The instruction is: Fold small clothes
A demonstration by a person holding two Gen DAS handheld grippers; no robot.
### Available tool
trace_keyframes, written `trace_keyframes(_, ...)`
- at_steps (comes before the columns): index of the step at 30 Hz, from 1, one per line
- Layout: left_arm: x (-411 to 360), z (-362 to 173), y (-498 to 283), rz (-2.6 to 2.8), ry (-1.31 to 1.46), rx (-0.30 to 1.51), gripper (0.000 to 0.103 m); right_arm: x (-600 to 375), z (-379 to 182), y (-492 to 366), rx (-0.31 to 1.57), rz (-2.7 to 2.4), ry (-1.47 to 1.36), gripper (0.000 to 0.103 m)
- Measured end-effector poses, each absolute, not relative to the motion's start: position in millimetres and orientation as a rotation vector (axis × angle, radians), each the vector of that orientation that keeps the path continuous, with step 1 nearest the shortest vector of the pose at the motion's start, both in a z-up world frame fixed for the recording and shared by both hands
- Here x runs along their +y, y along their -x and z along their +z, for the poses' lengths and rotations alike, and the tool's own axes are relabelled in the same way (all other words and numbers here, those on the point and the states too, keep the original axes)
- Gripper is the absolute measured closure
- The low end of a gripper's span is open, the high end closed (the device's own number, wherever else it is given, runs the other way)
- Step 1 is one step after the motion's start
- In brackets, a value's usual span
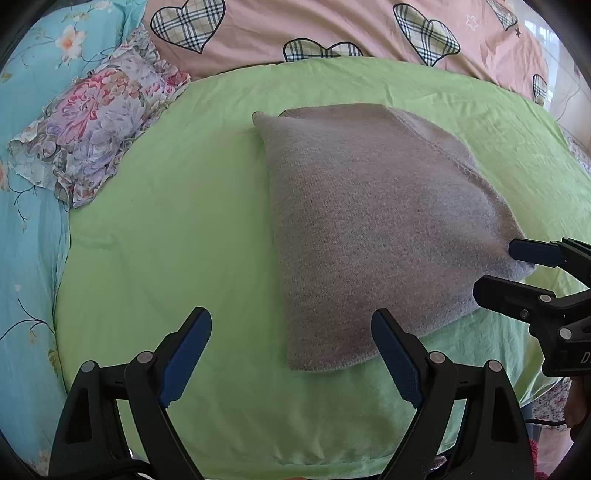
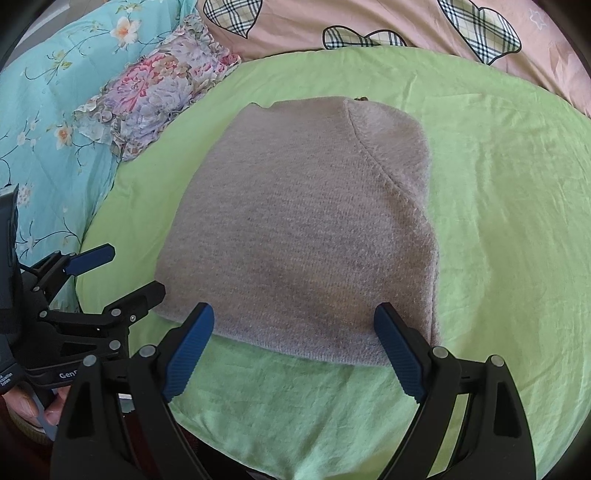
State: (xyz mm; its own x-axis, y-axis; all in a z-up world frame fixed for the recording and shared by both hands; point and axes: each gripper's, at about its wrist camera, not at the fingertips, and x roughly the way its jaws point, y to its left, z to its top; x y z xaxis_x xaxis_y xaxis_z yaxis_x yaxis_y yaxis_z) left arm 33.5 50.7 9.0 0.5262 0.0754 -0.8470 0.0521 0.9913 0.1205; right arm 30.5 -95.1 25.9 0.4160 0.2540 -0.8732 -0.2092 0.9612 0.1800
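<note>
A grey knitted garment lies folded into a flat packet on a light green sheet. In the right wrist view the grey garment fills the middle, a sleeve seam curving down its right side. My left gripper is open, just short of the garment's near left corner, nothing between its blue pads. My right gripper is open too, its fingertips over the garment's near edge and gripping nothing. Each gripper shows in the other's view: the right gripper at the garment's near right corner, the left gripper at its near left corner.
A folded floral cloth lies at the far left edge of the green sheet. A blue flowered quilt runs along the left, and a pink cover with plaid hearts lies behind. A hand holds the left gripper.
</note>
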Motion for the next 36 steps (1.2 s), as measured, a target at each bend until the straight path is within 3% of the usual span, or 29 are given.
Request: trace_keyframes(36, 45.8, 14.9, -29.1, 0.011, -0.144, 1.002, 0.014, -93.6, 28.3, -30.5, 1.102, 0.298, -0.051, 0.014)
